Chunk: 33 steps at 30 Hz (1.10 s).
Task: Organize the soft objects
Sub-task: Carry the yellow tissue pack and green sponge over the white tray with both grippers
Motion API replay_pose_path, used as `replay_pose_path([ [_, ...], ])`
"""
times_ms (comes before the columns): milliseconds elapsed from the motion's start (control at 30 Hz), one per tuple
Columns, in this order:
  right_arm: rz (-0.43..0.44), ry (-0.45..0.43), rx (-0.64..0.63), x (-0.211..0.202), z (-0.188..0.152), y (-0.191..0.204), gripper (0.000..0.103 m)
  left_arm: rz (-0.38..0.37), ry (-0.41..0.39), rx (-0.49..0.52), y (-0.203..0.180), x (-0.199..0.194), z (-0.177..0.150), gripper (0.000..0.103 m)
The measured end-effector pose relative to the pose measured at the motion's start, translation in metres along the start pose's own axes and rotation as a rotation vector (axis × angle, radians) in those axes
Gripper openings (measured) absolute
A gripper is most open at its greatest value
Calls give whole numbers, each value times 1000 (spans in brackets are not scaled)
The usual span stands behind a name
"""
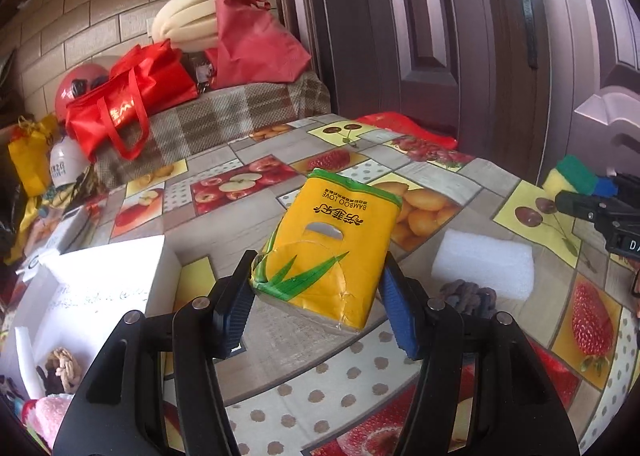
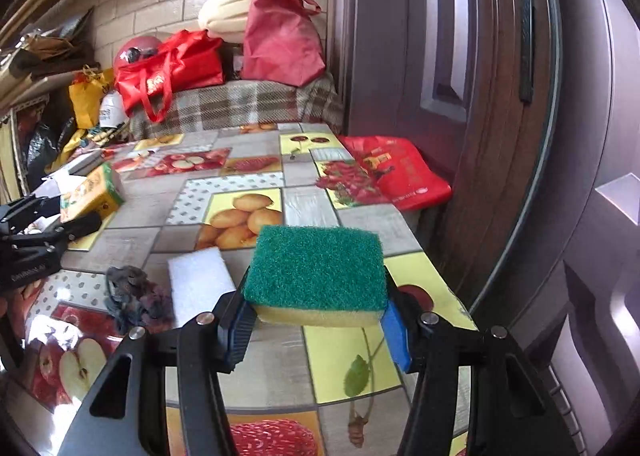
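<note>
My left gripper (image 1: 316, 296) is shut on a yellow tissue pack (image 1: 332, 240) printed with green leaves, held tilted just above the fruit-print tablecloth (image 1: 320, 388). My right gripper (image 2: 316, 312) is shut on a green-topped yellow sponge (image 2: 316, 272), lifted off the cloth. The sponge (image 1: 572, 176) and right gripper also show at the right edge of the left wrist view. The tissue pack (image 2: 92, 192) shows at the left of the right wrist view. A white foam block (image 1: 484, 260) (image 2: 200, 280) and a dark knotted rope piece (image 1: 468, 296) (image 2: 128, 292) lie on the table between the grippers.
A white open box (image 1: 108, 280) at the left holds a knotted rope, a white foam piece and pink cloth. Red bags (image 1: 128, 100) and foam rolls (image 1: 184, 24) sit on a plaid bench behind. A red bag (image 2: 396, 168) lies at the table's right edge, beside a dark door (image 2: 460, 56).
</note>
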State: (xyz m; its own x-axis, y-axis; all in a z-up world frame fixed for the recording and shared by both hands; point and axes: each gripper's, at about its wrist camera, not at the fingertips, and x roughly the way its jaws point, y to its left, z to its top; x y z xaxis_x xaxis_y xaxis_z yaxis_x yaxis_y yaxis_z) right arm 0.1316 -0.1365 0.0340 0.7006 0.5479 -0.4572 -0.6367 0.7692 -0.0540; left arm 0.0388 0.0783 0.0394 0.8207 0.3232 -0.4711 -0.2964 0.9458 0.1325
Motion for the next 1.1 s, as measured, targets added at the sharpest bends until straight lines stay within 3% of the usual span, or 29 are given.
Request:
replay_pose_path([
  [167,42,-16,12,-3,0,14,56,-19,-17,6,-7,-12,-3,59],
  [400,141,-27,-37,-12,-2,64,56,-78,-23,-10,-11,-35,-15,59],
  [600,192,-35,-58,-16,-3,99,56,-77,-51,-36,-7,-55,-25,59],
  [733,189,-49,-54,-18,-3,110,56,-83,-76,-79,4,-65,-29,59],
  [933,170,-64,-29,-22,-4,116,56,-51,-164,-61,5,-92,-38,59],
  [1100,167,-72,-22,-27,-7,125,56,-51,-163,-88,16,-101,-44,59],
])
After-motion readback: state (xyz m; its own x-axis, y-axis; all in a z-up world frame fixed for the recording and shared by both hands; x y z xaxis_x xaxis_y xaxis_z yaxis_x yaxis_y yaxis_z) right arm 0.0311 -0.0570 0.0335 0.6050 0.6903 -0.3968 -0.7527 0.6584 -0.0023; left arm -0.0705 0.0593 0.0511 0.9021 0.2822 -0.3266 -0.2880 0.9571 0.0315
